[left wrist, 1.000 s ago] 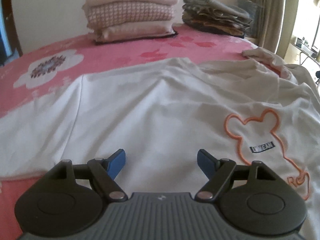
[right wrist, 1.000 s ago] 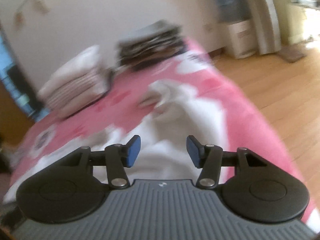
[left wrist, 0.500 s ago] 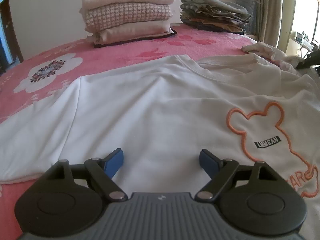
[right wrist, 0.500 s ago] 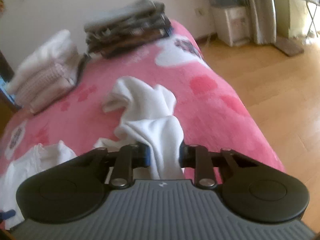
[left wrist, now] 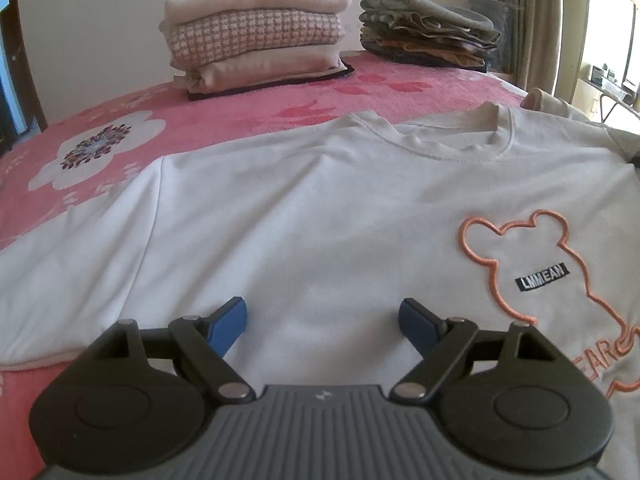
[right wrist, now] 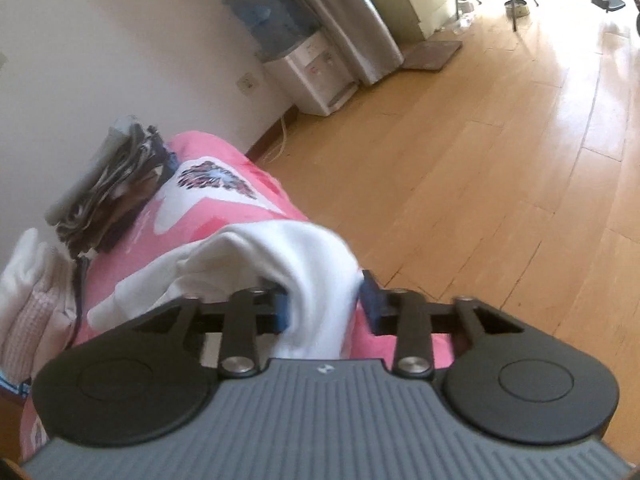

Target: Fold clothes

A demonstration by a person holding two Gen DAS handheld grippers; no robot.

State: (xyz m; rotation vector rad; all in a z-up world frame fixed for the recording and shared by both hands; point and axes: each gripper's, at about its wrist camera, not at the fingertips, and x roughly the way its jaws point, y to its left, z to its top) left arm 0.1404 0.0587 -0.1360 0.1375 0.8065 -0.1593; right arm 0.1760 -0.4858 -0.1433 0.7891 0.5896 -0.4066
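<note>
**White shirt spread on the bed, one sleeve between the right tongs**

The shirt point(left wrist: 320, 216) lies flat on the pink blanket point(left wrist: 248, 104); its right edge and orange bear outline point(left wrist: 560, 280) are cut off at the frame. The left gripper point(left wrist: 323, 320) hovers low over the hem, tilted downward, jaws wide and empty. The right gripper point(right wrist: 324, 304) is rolled sideways near the bed's edge. Its jaws have just been opening, with a bunched sleeve point(right wrist: 304, 272) between them; whether both pads touch it is hard to tell.
</note>
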